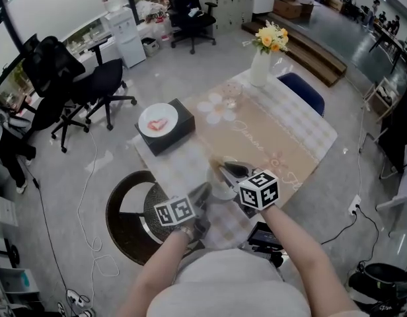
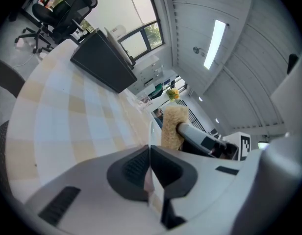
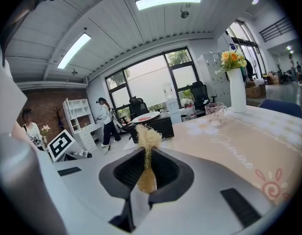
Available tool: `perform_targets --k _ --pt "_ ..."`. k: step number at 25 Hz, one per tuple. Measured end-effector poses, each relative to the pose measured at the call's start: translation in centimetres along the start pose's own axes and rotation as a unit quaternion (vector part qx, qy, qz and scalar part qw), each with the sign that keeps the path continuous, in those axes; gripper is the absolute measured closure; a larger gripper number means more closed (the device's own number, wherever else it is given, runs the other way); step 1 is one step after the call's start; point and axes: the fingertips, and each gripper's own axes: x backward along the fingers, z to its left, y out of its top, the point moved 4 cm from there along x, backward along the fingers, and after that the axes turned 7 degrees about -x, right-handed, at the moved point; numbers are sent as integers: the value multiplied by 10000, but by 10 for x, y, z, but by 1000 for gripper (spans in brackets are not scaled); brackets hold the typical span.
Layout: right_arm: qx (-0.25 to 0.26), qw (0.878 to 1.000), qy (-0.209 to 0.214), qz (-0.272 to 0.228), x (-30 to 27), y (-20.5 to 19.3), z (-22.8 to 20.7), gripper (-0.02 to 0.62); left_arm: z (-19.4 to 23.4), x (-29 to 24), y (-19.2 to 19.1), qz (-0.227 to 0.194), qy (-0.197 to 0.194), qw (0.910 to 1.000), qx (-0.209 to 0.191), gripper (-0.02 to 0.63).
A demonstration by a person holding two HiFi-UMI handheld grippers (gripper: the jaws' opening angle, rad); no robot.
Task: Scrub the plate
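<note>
Gripping plate and scrubber, with box, glass, vase beyond.

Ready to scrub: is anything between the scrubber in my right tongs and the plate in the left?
Nothing visible. The left tongs are shut on the rim of the plate, and the scrubber, held in the right tongs, sits right beside the plate's face with no object between them.

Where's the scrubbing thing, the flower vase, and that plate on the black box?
Scrub pad [image 3: 147, 137]: right gripper view, frayed top above the jaws.
Flower vase [image 1: 259, 68]: head view, middle of its white body.
Plate on the black box [image 1: 158, 111]: head view, bare white part.
</note>
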Motion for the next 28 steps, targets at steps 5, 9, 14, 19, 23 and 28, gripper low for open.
perform_targets --k 5,9,14,19,23,28 --pt "68 9998 -29 181 -10 -4 -3 554 0 1 0 -1 -15 10000 5 589" --pt "134 9992 -23 386 -15 -8 -9 554 0 1 -1 -5 -26 10000 -14 589" --pt "149 9987 -112 465 -21 -6 -19 554 0 0 -1 -7 -3 10000 -20 589" --pt "41 9992 -225 317 -24 -2 -25 554 0 0 0 -22 29 10000 -36 589" --pt "-46 9988 -425 228 -22 -2 -31 554 0 0 -1 -19 54 10000 -42 589" --pt "-160 9965 -801 180 -17 -4 -44 554 0 0 -1 -25 55 10000 -39 589"
